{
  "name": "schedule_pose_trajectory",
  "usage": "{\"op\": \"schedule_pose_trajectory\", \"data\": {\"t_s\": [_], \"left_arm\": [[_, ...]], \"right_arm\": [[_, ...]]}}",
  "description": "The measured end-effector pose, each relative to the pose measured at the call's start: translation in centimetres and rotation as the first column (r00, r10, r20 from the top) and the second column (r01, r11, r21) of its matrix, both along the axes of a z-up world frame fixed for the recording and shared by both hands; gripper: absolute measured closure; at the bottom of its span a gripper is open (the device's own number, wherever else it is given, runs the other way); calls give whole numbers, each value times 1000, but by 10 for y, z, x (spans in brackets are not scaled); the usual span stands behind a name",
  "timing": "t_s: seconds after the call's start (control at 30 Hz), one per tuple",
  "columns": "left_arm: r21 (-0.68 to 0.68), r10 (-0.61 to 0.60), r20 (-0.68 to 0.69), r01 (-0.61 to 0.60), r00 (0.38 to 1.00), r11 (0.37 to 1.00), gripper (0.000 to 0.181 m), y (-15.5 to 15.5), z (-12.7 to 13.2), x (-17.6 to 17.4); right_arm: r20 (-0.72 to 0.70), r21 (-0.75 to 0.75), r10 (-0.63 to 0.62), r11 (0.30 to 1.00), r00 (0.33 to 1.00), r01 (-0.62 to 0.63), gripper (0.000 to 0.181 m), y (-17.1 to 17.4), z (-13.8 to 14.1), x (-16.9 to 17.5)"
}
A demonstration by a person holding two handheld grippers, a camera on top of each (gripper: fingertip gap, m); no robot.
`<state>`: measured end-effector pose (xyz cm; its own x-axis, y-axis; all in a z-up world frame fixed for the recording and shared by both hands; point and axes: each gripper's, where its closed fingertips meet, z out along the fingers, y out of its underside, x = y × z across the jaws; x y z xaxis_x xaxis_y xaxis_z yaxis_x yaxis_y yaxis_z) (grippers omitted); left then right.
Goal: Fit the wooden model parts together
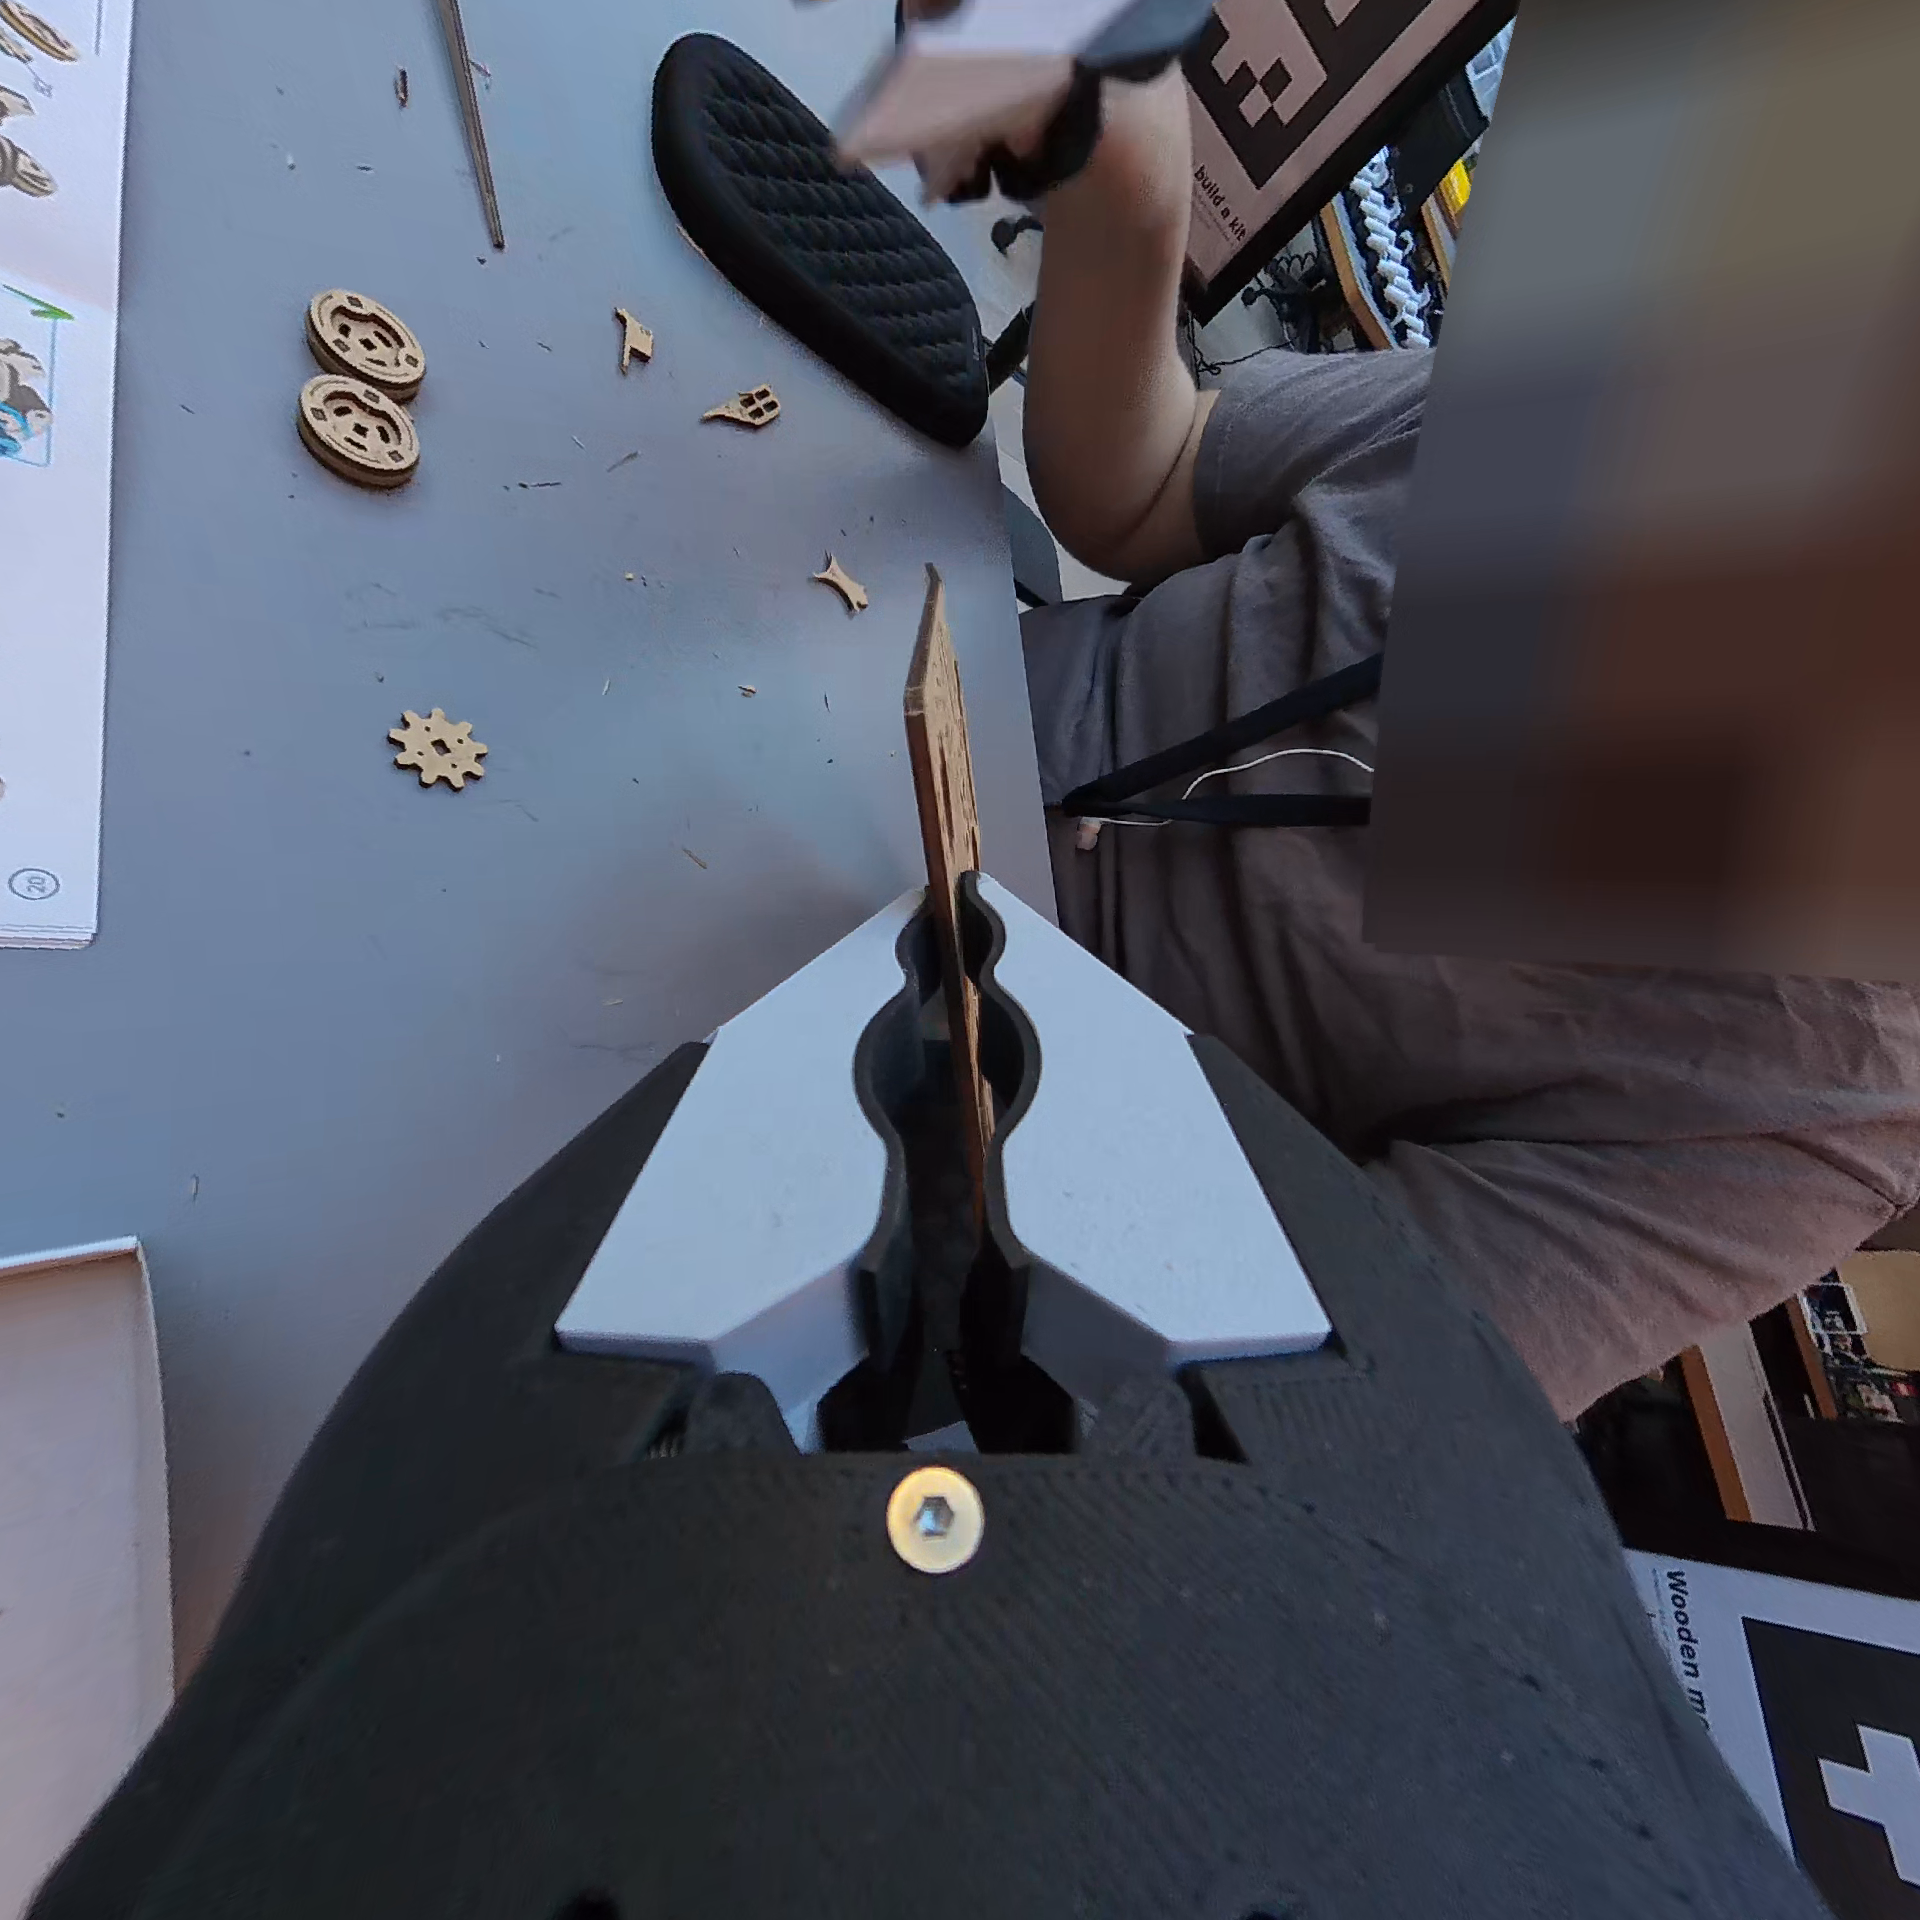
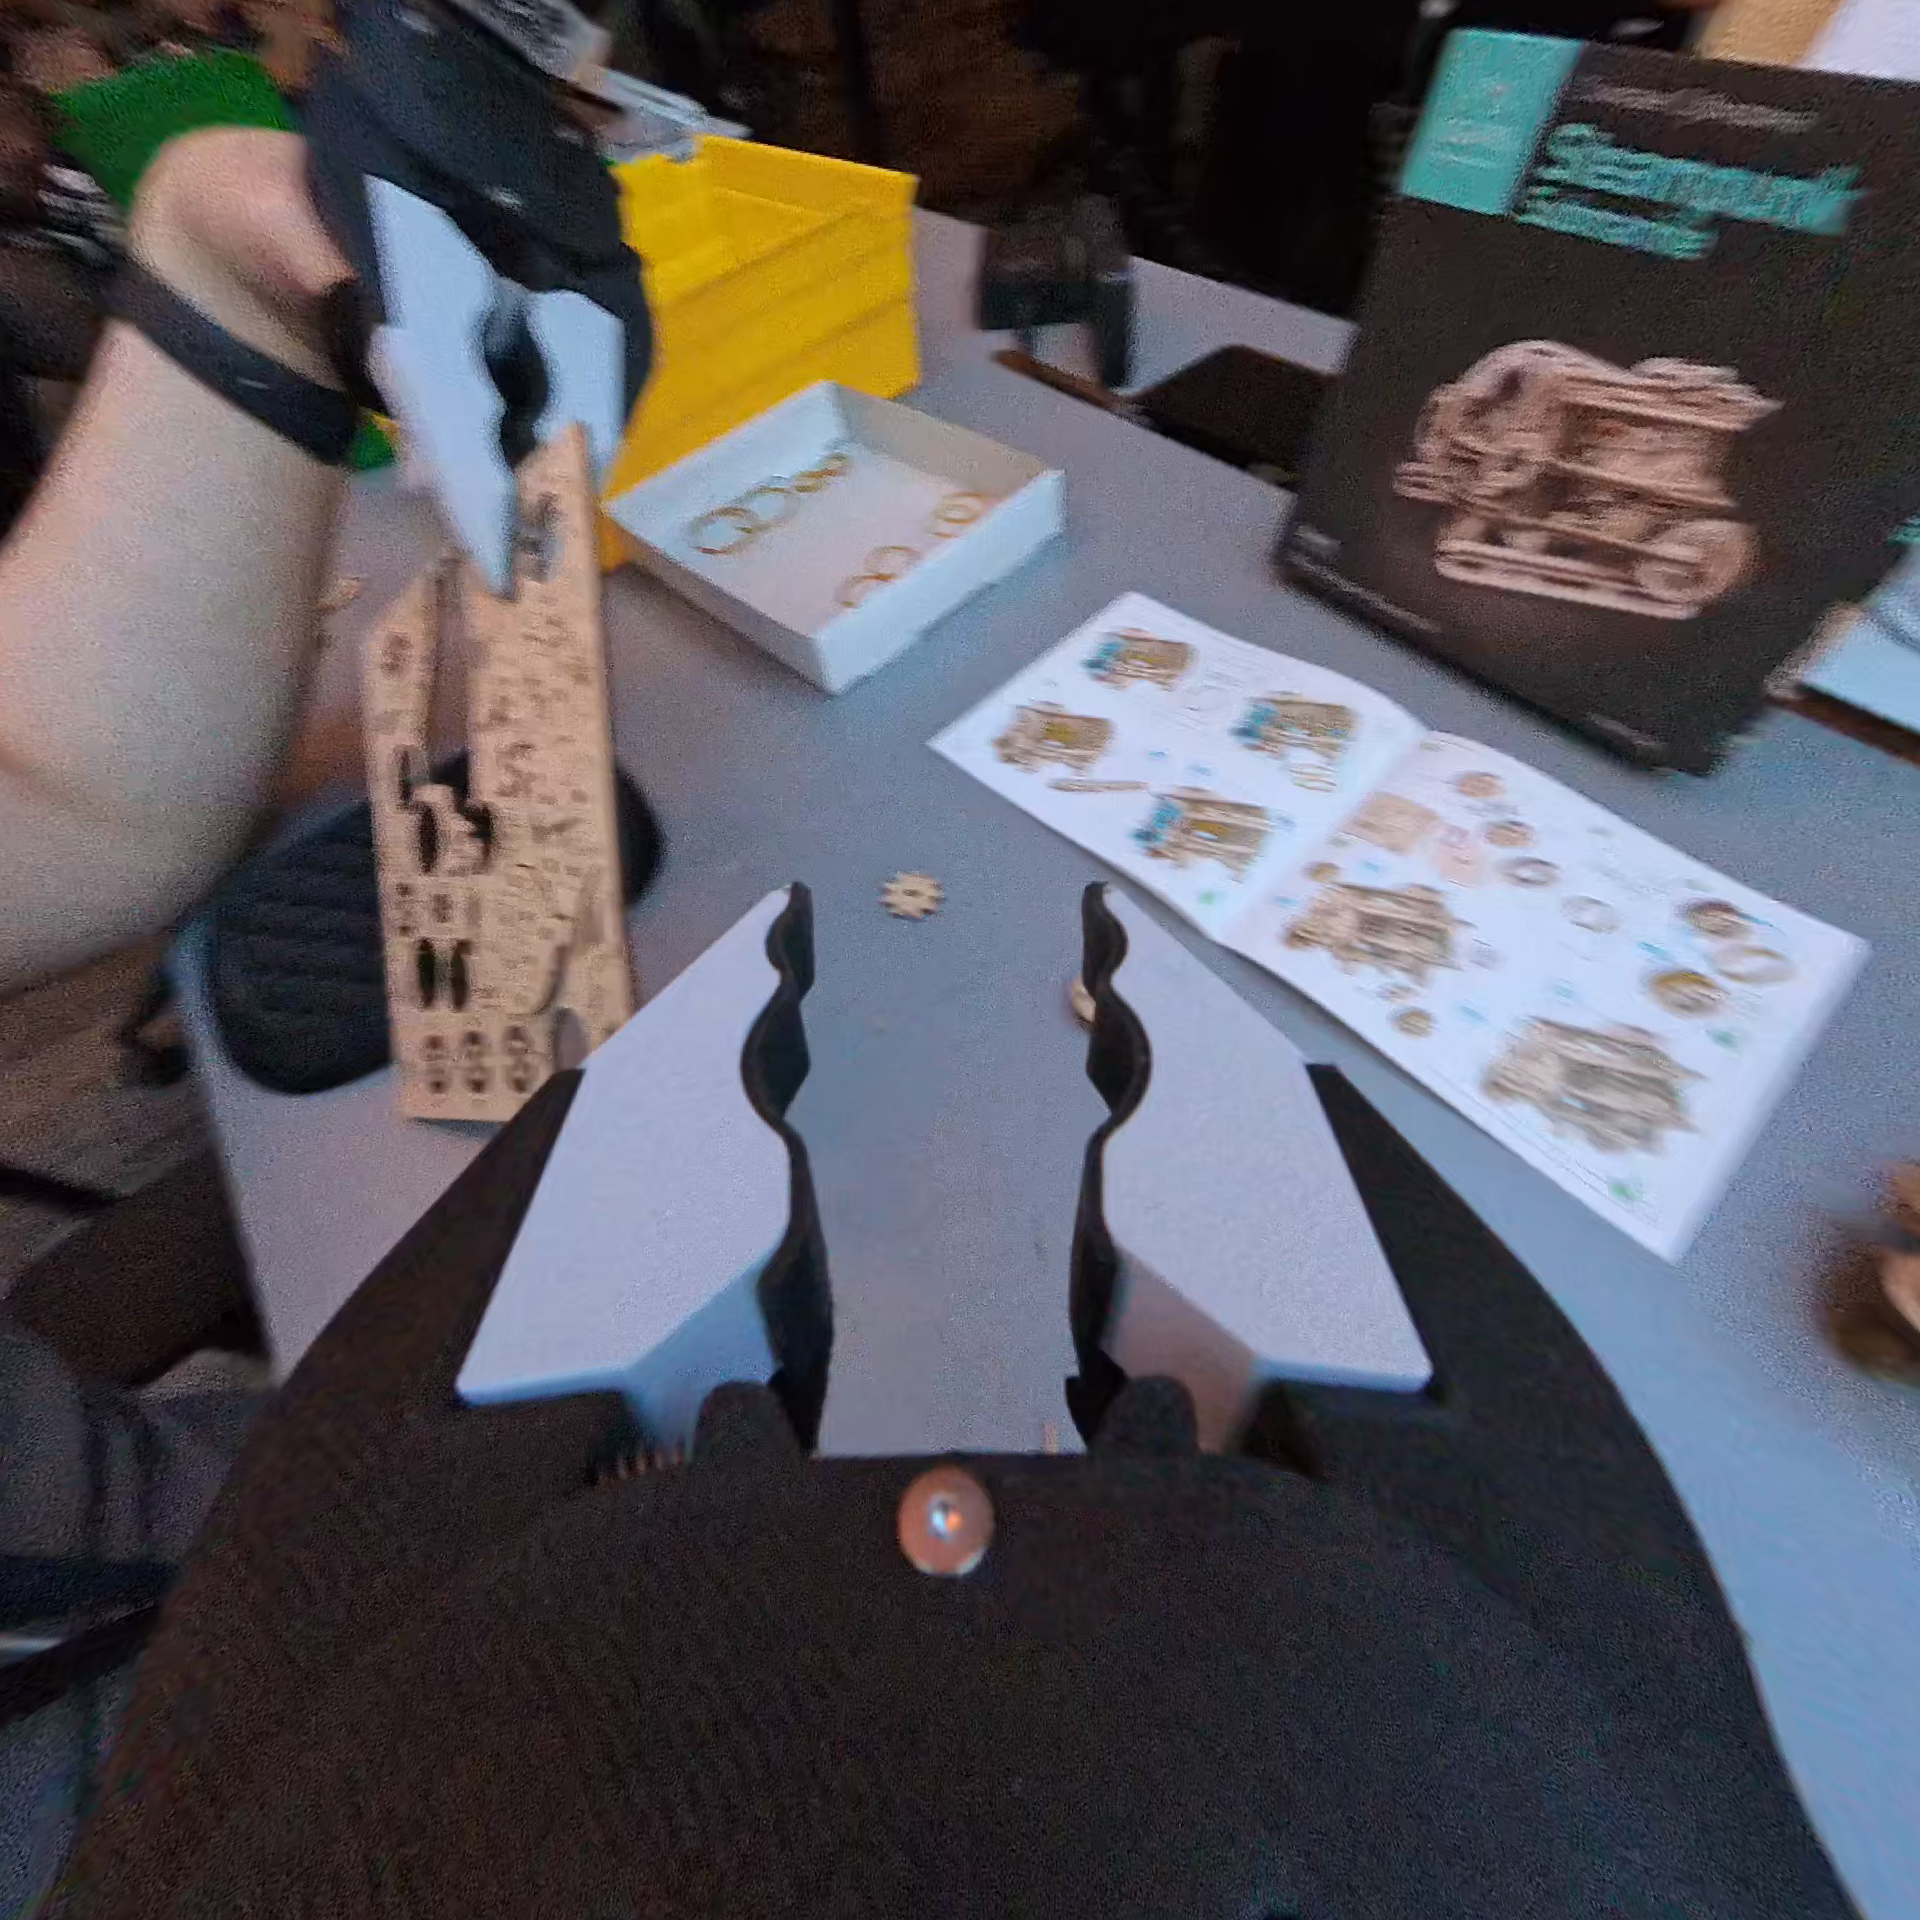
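Note:
My left gripper (image 1: 948,904) is shut on a thin laser-cut wooden parts sheet (image 1: 943,748), seen edge-on and held upright over the grey table's right edge. In the right wrist view the same sheet (image 2: 509,790) hangs at the left from the left gripper (image 2: 499,520). My right gripper (image 2: 945,914) is open and empty above the table, and shows blurred at the top of the left wrist view (image 1: 966,94). A small wooden gear (image 1: 437,747) lies on the table, just beyond my right fingertips (image 2: 911,895). Two wooden wheels (image 1: 362,387) lie farther off.
Small wooden scraps (image 1: 744,406) are scattered on the grey table (image 1: 520,935). An open instruction booklet (image 2: 1403,904) lies right. A white tray (image 2: 831,530) with wooden rings, yellow bins (image 2: 790,270) and the kit box (image 2: 1621,395) stand behind. A black padded rest (image 1: 821,229) and a person's arm (image 1: 1101,343) are nearby.

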<state>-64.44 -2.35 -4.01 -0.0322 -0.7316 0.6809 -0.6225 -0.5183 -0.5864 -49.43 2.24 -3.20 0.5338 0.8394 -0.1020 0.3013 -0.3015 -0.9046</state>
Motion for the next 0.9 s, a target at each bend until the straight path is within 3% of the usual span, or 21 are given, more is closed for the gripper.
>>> {"op": "schedule_pose_trajectory", "data": {"t_s": [0.03, 0.1, 0.23, 0.3, 0.37, 0.4, 0.53, 0.6, 0.77, 0.9], "left_arm": [[2, -1, -1, 1, 1000, 1000, 180, 0, 0, 1], [8, -2, -3, 2, 1000, 1000, 180, -1, 0, 2], [17, -1, -4, 1, 1000, 1000, 180, -2, 1, 1], [19, 5, -8, -5, 1000, 1000, 180, 0, 0, 0], [15, 1, -3, -1, 1000, 1000, 180, 0, 0, 0], [11, 0, -1, 0, 1000, 1000, 180, 0, 0, 0], [3, 49, 27, -49, 998, 999, 180, 11, 2, 1], [8, 134, 66, -135, 989, 991, 174, 27, 8, 1], [24, 375, 225, -390, 899, 921, 159, 66, 47, -30], [143, 495, 328, -560, 805, 816, 155, 68, 90, -63]], "right_arm": [[-83, -75, 164, 983, 983, -170, 129, -24, 5, -35], [-151, -171, 357, 909, 922, -380, 125, -48, 4, -79], [-50, -293, 466, 839, 883, -459, 122, -48, -28, -113], [-123, -388, 524, 756, 843, -527, 139, -59, -30, -122], [-216, -451, 546, 680, 810, -578, 167, -65, -26, -127], [-242, -481, 536, 657, 809, -580, 178, -63, -27, -128], [-381, -568, 459, 569, 803, -595, 180, -54, -28, -129], [-422, -606, 414, 532, 806, -591, 180, -50, -31, -128], [-506, -681, 303, 435, 808, -589, 181, -43, -38, -132], [-554, -711, 242, 359, 796, -604, 180, -40, -34, -139]]}}
